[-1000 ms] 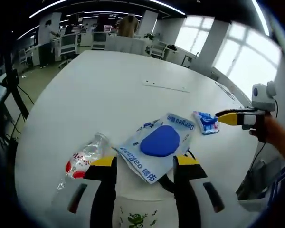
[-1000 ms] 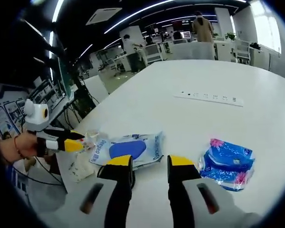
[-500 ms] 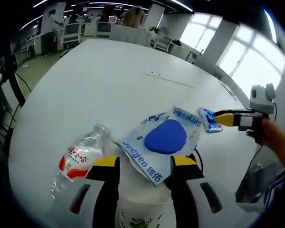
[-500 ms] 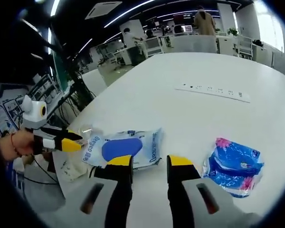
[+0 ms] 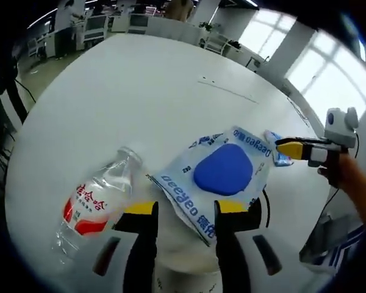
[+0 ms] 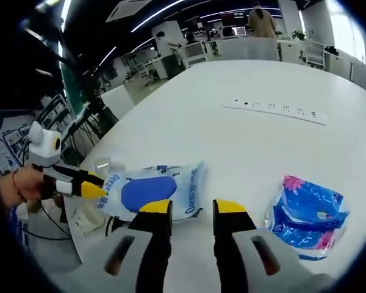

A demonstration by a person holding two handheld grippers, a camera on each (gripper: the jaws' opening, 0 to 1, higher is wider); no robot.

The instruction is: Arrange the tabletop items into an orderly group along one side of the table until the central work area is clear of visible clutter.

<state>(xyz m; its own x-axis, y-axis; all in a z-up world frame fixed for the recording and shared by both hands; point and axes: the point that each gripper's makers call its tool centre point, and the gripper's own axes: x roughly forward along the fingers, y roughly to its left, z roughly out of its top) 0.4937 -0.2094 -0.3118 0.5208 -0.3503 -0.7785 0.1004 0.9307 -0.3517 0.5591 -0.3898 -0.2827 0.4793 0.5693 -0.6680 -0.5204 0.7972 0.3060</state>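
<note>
On the white table (image 5: 140,85) a clear water bottle (image 5: 94,201) with a red label lies on its side. Right of it lies a flat wipes pack (image 5: 222,174) with a blue oval. My left gripper (image 5: 186,207) is open just short of both. A white paper cup (image 5: 183,259) shows low between its jaws; I cannot tell if they touch it. My right gripper (image 6: 192,207) is slightly open and holds nothing, with the wipes pack (image 6: 149,190) ahead to the left and a blue tissue pack (image 6: 308,217) to the right. The left gripper (image 6: 96,190) hovers over the cup (image 6: 85,221).
A white power strip (image 6: 274,112) lies flat further in on the table. A black cable (image 5: 265,207) loops by the wipes pack. The right gripper (image 5: 290,148), held by a hand, covers part of the tissue pack (image 5: 274,141). Desks, chairs and people stand beyond the far table edge.
The left view has moved closer to the bottle and wipes pack, and its jaws stand a little narrower. The right view has shifted slightly. The items lie where they were.
</note>
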